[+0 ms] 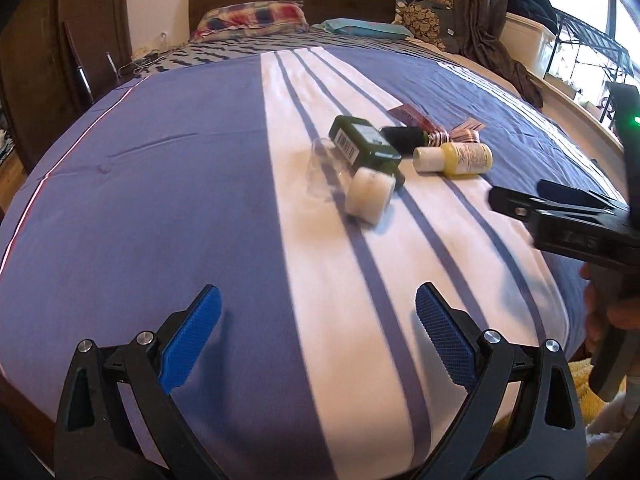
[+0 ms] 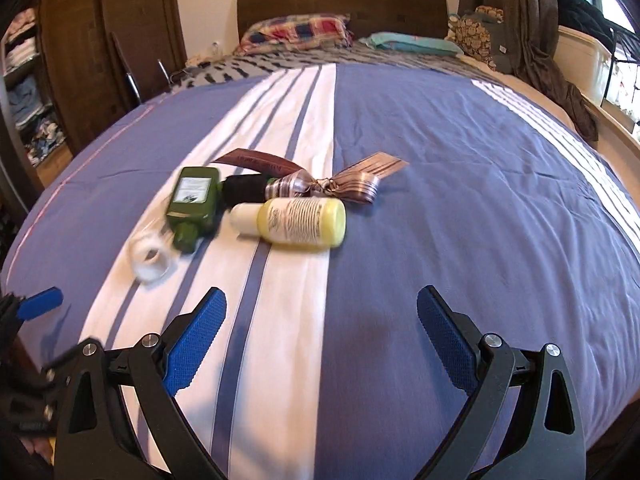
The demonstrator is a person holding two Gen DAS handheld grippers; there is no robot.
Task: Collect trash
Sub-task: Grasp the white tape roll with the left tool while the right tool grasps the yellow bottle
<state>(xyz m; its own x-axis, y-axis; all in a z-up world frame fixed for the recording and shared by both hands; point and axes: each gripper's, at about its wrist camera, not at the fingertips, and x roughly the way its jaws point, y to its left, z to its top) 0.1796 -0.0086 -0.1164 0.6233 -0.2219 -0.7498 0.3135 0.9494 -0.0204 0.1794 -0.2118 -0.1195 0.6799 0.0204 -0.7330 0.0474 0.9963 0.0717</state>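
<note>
Small trash lies in a cluster on the striped bedspread. There is a green bottle (image 1: 362,144) (image 2: 194,200), a yellow bottle with a white cap (image 1: 454,157) (image 2: 296,220), a clear tube with a white cap (image 1: 366,195) (image 2: 150,260), a black item (image 1: 404,136) (image 2: 244,189) and a brown striped ribbon bow (image 1: 448,130) (image 2: 328,184). My left gripper (image 1: 318,320) is open and empty, short of the clear tube. My right gripper (image 2: 322,320) is open and empty, short of the yellow bottle. The right gripper also shows at the right edge of the left wrist view (image 1: 552,208).
The bed (image 1: 160,184) (image 2: 460,200) fills both views, with pillows (image 1: 256,18) (image 2: 296,32) and a headboard at the far end. A wooden wardrobe (image 2: 92,40) stands at the left. Clothes, a curtain and a window are at the right.
</note>
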